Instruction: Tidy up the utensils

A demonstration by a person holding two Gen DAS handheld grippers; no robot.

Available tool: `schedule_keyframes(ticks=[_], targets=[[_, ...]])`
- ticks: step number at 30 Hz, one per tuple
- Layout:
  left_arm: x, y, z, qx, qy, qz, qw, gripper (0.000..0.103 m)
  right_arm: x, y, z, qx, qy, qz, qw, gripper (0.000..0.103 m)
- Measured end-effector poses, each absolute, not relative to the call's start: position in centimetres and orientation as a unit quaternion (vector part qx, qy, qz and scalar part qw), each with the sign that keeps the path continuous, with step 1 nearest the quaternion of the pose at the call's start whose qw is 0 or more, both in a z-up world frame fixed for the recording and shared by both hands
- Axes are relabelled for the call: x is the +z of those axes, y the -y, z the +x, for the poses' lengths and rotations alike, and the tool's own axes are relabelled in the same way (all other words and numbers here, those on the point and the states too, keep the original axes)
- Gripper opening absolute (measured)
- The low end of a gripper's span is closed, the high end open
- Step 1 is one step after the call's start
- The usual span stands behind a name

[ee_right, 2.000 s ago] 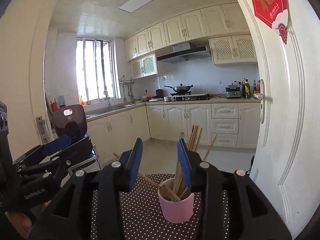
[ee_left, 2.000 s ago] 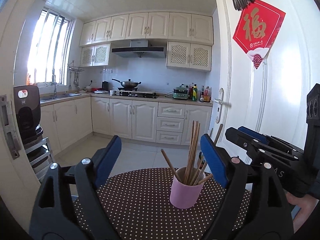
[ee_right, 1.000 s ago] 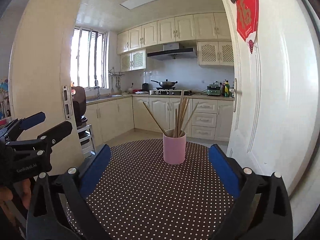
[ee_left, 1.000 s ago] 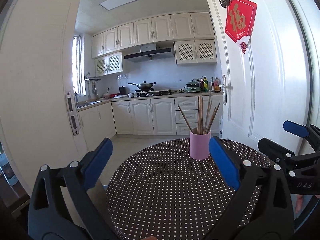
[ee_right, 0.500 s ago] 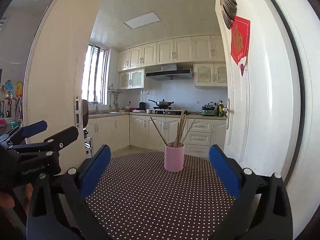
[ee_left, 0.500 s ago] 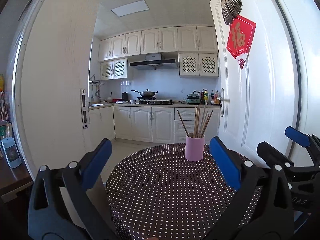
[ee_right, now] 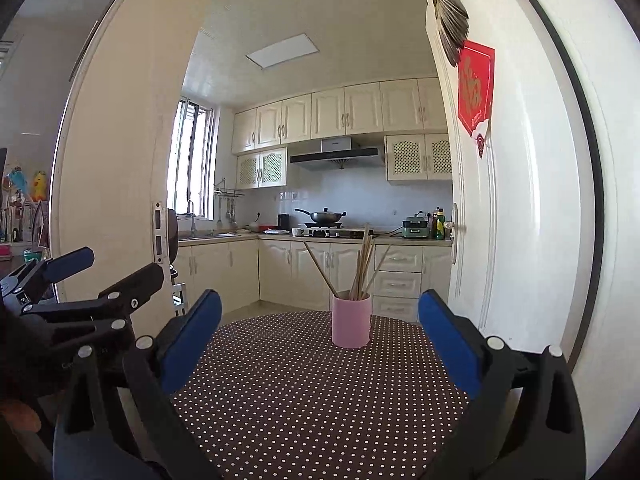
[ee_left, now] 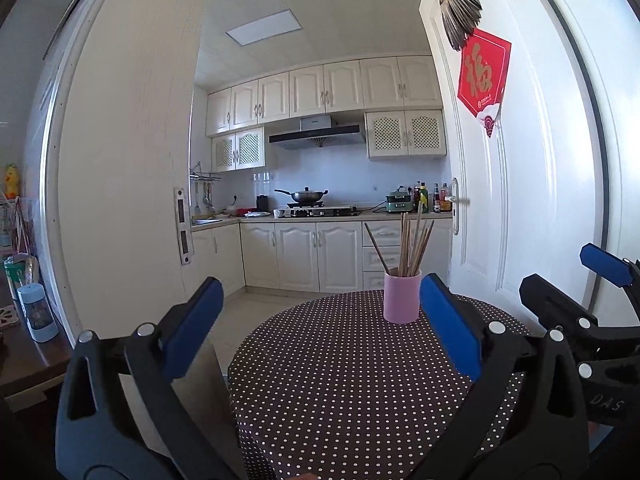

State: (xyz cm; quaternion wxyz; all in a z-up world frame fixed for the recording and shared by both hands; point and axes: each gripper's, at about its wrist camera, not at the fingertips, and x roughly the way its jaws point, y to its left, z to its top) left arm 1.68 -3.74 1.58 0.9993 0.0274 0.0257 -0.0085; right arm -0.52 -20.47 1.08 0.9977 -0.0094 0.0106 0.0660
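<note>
Jaws: both grippers are standing wide apart and are gripping nothing; the left gripper (ee_left: pixel 320 328) and the right gripper (ee_right: pixel 320 334) are hovering above the near edge of the table, side by side.
Kitchen behind: cream cabinets (ee_left: pixel 316 258) are lining the far wall, with a wok (ee_left: pixel 306 195) sitting on the stove and bottles crowding the counter's right end.
Door: a white door (ee_left: pixel 516 200) is standing open just right of the table, carrying a red paper charm (ee_left: pixel 482 80) under a hanging fan ornament.
Table: a round table in a dark polka-dot cloth (ee_left: pixel 340 380) is filling the foreground, and its cloth is showing bare apart from one cup.
Task's thing: a pink cup (ee_left: pixel 401 297) is standing upright toward the table's far side, holding a bundle of wooden chopsticks (ee_left: pixel 412 246); one stick is leaning far left, apart from the rest.
Step in hand: judging by the bare cloth and the filled cup, the sorting is looking finished or nearly so, and both tools are sitting well back from the cup.
Doing it well: any further reach should be coming in low and slow, keeping the blue pads clear of the splayed stick tips so the light cup is not tipping.
In the way: nothing is lying between grippers and cup; the door edge is crowding the right side.
Small things: a pale blue bottle (ee_left: pixel 38 312) is sitting on a side surface, far left.
</note>
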Motion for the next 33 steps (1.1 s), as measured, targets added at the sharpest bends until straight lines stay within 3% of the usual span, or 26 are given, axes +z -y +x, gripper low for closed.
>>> schedule_keyframes(ticks=[33], targets=[[1.27, 3.83, 1.49, -0.001, -0.02, 0.023, 1.0, 0.097, 0.78, 20.51, -0.56, 0.07, -0.02, -0.003, 0.997, 0.095]])
